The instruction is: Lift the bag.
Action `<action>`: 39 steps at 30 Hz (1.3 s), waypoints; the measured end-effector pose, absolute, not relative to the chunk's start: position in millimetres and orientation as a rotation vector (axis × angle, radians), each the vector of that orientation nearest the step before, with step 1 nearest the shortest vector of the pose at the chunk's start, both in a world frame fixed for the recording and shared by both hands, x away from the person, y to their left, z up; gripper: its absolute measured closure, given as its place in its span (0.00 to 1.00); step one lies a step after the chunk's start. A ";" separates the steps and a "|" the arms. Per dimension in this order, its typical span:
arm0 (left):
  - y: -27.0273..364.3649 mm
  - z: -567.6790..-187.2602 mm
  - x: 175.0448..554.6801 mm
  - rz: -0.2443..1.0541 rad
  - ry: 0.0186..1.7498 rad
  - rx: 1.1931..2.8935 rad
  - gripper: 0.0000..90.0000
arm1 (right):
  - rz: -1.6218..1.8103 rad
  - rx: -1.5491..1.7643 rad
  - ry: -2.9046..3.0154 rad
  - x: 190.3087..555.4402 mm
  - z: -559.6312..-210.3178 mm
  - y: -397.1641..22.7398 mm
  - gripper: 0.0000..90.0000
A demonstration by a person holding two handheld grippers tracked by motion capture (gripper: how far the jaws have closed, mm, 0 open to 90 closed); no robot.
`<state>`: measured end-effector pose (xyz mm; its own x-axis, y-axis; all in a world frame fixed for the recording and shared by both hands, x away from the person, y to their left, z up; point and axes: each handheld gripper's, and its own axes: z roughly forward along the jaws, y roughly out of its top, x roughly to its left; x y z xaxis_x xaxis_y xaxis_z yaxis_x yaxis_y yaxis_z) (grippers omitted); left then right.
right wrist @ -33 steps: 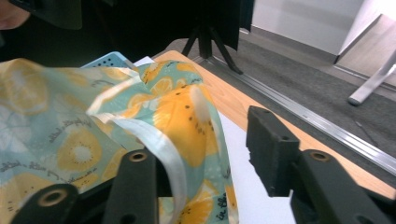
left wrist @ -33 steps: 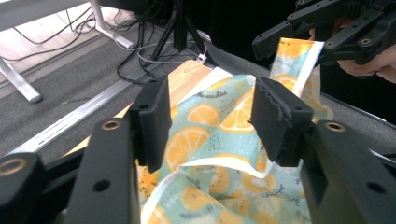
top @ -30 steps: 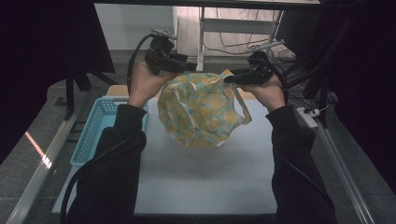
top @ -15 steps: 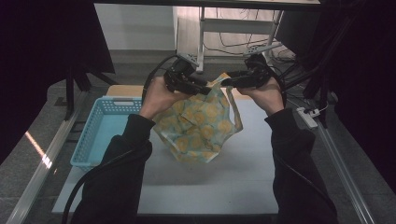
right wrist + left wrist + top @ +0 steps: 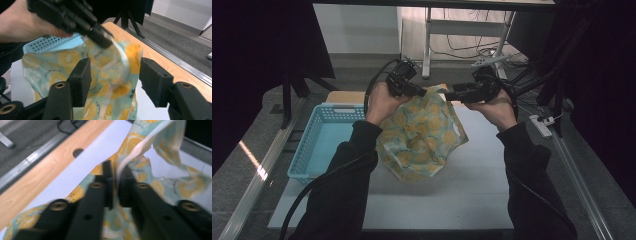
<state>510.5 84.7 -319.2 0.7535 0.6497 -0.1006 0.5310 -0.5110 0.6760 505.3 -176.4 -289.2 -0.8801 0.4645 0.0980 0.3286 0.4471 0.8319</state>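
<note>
On my left I've got a light-blue perforated basket sitting on the white tabletop, w/ a wooden strip along the far edge. Beyond: grey floor, desk legs, cables, power strip.

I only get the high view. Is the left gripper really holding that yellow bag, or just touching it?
Observer: Holding it. In the left gripper view, the left gripper has its jaws, which have just been closing, pinched on the bag's pale strap.
Operator: And the right one?
Observer: The right gripper is open. Its jaws have just been opening and stand either side of the bag without pressing on it.
Operator: Anything on the table behind the bag?
Observer: A round hole in the table's wooden edge.
</note>
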 end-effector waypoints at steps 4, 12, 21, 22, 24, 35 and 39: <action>90.5 -322.7 508.0 0.162 0.840 2.233 0.47 | 1.423 0.724 2.520 507.0 -294.1 -183.0 0.43; 113.3 -316.0 484.0 0.188 0.729 2.201 0.12 | 1.436 0.741 2.490 506.4 -308.7 -191.1 0.34; 141.0 -324.9 453.4 0.252 0.744 2.178 0.00 | 1.477 0.747 2.440 494.0 -318.8 -198.4 0.26; 144.3 -327.7 450.0 0.252 0.750 2.161 0.00 | 1.480 0.747 2.435 492.5 -319.9 -199.3 0.25; 152.0 -332.5 443.6 0.251 0.759 2.150 0.00 | 1.485 0.752 2.425 488.9 -322.0 -201.7 0.22; 185.5 -358.5 413.1 0.266 0.826 2.069 0.00 | 1.426 0.778 2.399 470.0 -340.2 -209.1 0.12; 192.2 -369.0 399.8 0.269 0.849 2.054 0.00 | 1.420 0.802 2.392 464.0 -348.9 -213.2 0.08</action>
<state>399.8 192.2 -369.0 0.7436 0.6578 -0.1193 0.4694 -0.3866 0.7939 464.0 -213.2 -348.9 -0.8186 0.5706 0.0658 0.3310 0.3750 0.8659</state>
